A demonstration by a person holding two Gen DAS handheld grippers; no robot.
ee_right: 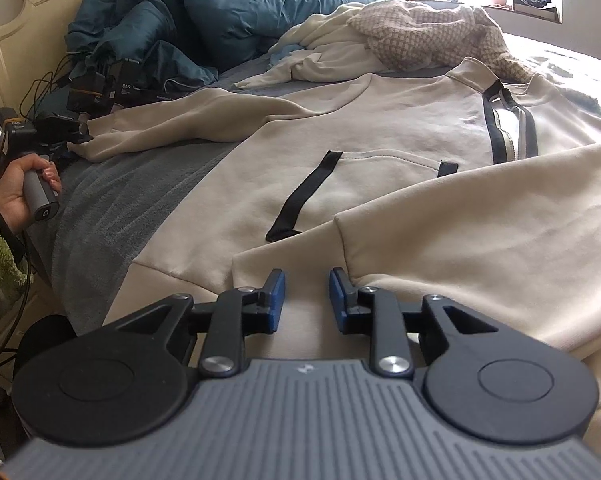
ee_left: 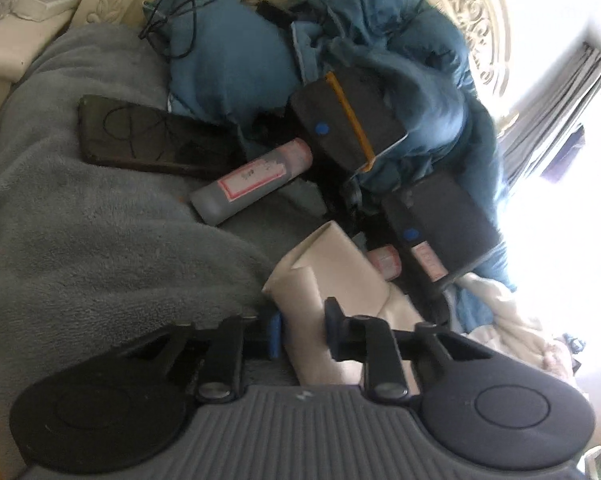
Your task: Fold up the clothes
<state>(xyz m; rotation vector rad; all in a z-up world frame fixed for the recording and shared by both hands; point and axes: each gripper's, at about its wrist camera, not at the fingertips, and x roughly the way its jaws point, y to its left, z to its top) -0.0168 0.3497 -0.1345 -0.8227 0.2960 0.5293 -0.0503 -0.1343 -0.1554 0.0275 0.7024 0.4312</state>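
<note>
A cream sweatshirt [ee_right: 380, 152] lies spread front-up across a grey blanket [ee_right: 112, 216] on the bed, its collar towards the window; black trim marks the pocket openings and a dark zip runs down from the collar.

Left gripper [ee_left: 302, 330]: jaws narrow, the end of the cream sleeve [ee_left: 332, 276] lying between the blue pads; the cloth fills the gap and the pads appear to press on it, though the near side is partly hidden by the fingers; in the right wrist view a hand [ee_right: 16, 188] grips the grey handle of this tool at the far left edge of the bed, where the sleeve runs out to its tip.

Right gripper [ee_right: 303, 300]: jaws narrow, a clear gap between the blue pads; it sits low over the hem and the near sleeve of the sweatshirt, with cream cloth under and ahead of the fingers; whether the pads nip any fabric cannot be told — the cloth looks flat beneath them.

Surroundings beyond the left sleeve: a grey cylinder with a pink-edged label [ee_left: 252, 182], a dark flat case [ee_left: 152, 138], two dark boxes with blue dots, and black cables, all lying against a heaped blue quilt [ee_left: 400, 40] at the carved cream headboard [ee_left: 476, 12].

Behind the sweatshirt — a white garment [ee_right: 332, 46] and a checked cream one [ee_right: 428, 36], both unfolded.
</note>
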